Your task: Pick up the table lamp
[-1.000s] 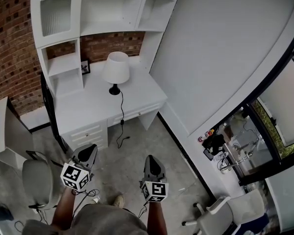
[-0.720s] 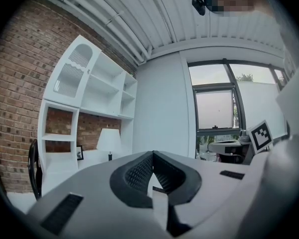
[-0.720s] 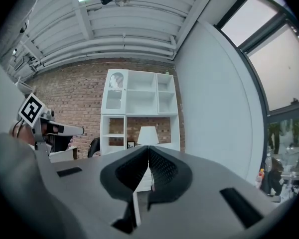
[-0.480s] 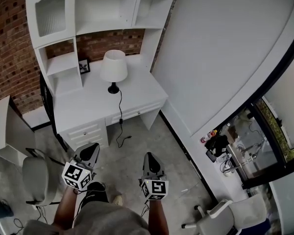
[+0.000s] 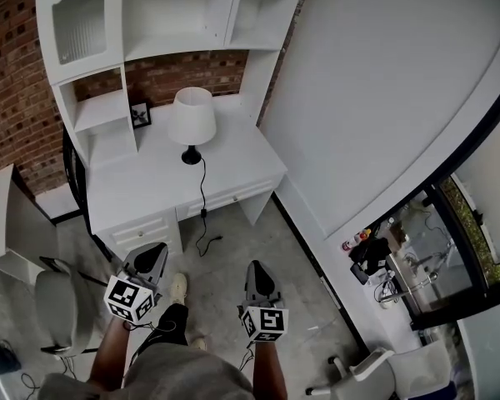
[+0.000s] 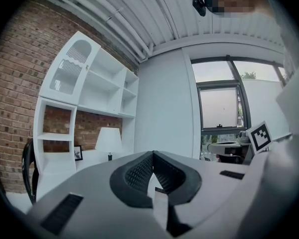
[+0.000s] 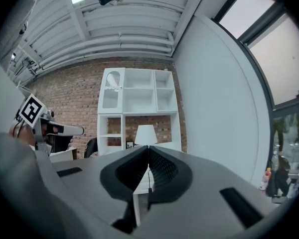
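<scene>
**Subject item.** The white-shaded table lamp (image 5: 191,122) with a small black base stands upright on the white wooden desk (image 5: 142,192). It sits toward the back of the desktop, in front of the red brick wall (image 5: 12,82) and below the white open-shelved hutch (image 5: 175,23). Its black power cord (image 5: 203,186) runs from the base across the desktop, over the front edge and down to the grey floor (image 5: 233,240). A small dark picture frame (image 5: 139,113) stands at the back of the desk, just beside the lamp. A grey chair (image 5: 58,307) stands on the floor to the left of the desk in the head view.

**Left gripper** (image 5: 154,252). It is held roughly level in front of the person, over the floor and well apart from the desk. The jaws are closed tip to tip with nothing between them. In the left gripper view the lamp appears far off, left of the jaw tips.

**Right gripper** (image 5: 259,268). It is held beside the left one and also points toward the desk. The jaws are pressed together and hold nothing. In the right gripper view the lamp stands directly above the closed tips, at a distance.

The lamp is untouched by either gripper.
</scene>
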`<state>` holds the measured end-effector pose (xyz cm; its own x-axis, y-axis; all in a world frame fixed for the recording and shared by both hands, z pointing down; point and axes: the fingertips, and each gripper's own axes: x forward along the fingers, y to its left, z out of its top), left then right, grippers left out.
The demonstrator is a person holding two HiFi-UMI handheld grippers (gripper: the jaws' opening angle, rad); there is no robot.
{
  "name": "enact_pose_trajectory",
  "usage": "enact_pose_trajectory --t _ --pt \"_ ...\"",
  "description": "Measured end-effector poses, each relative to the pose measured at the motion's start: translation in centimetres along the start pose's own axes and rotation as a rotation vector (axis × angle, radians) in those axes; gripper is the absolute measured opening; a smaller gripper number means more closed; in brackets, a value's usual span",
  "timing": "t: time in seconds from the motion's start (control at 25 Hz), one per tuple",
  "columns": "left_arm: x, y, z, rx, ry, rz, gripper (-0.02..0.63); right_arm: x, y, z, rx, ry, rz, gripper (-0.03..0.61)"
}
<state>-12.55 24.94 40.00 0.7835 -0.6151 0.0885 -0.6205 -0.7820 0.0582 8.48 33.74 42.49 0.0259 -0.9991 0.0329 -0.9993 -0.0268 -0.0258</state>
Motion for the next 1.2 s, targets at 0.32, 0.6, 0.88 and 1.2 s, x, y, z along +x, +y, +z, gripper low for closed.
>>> enact_pose_trajectory --t 0.32,0.6,0.88,1.2 --pt "6.8 5.0 0.1 -0.016 0.003 -0.005 0.003 7.1 -0.8 -0.4 -0.011 0.018 0.010 0.023" --pt "13.5 9.7 1.2 -0.028 0.011 -0.023 0.003 14.6 -3.0 0.9 -0.012 0.019 -0.013 0.023" --pt "19.2 15.3 2.2 -0.048 0.005 -0.009 0.003 22.4 -4.0 2.0 -0.024 0.020 -0.007 0.023" --pt "24.8 19.9 2.9 -0.077 0.022 -0.011 0.003 30.0 -5.4 2.6 -0.013 0.048 -0.008 0.023"
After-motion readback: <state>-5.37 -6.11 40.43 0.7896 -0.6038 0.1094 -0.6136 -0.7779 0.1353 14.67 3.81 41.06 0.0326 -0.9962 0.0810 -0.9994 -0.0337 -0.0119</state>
